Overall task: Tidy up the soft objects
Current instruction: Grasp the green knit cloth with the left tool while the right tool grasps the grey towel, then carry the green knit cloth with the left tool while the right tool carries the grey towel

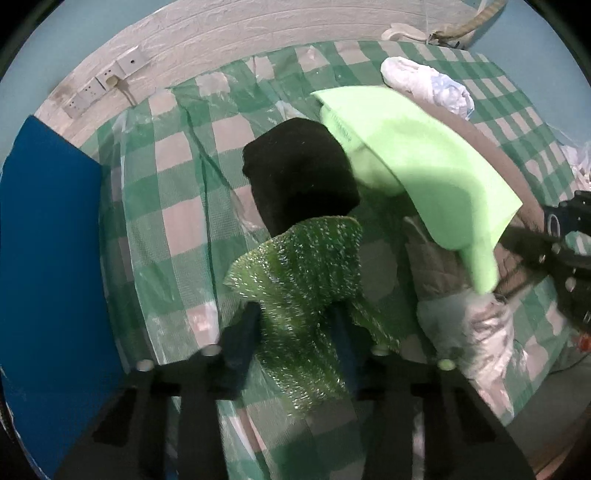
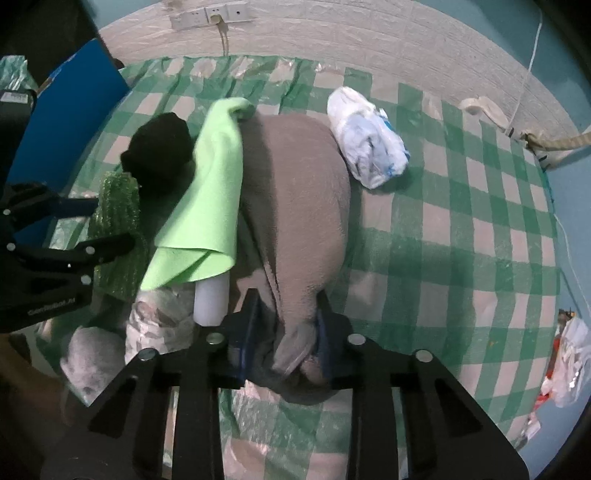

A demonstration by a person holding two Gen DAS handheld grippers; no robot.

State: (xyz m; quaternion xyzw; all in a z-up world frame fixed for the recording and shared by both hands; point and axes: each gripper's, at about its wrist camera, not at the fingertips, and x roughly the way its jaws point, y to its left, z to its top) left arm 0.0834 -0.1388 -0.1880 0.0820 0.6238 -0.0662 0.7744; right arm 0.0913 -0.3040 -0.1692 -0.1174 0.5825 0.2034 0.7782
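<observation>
My left gripper [image 1: 299, 332] is shut on a sparkly green scrub cloth [image 1: 299, 273], which also shows in the right wrist view [image 2: 118, 225]. A black soft object [image 1: 299, 173] lies just beyond it. My right gripper [image 2: 284, 332] is shut on a grey fleece cloth [image 2: 295, 192]. A light green cloth [image 2: 207, 206] is draped over the grey cloth's left side and shows in the left wrist view [image 1: 424, 170]. A white roll [image 2: 210, 299] pokes out under it. A white and blue plastic-wrapped bundle [image 2: 369, 140] lies beyond the grey cloth.
A green and white checked tablecloth [image 2: 443, 240] covers the table. A blue board [image 1: 48, 266] stands at the left edge. A crumpled silver-grey wrapped item [image 2: 159, 325] lies near the front left. The wall has sockets [image 2: 210, 14]. Plastic bags [image 2: 569, 358] lie at the far right.
</observation>
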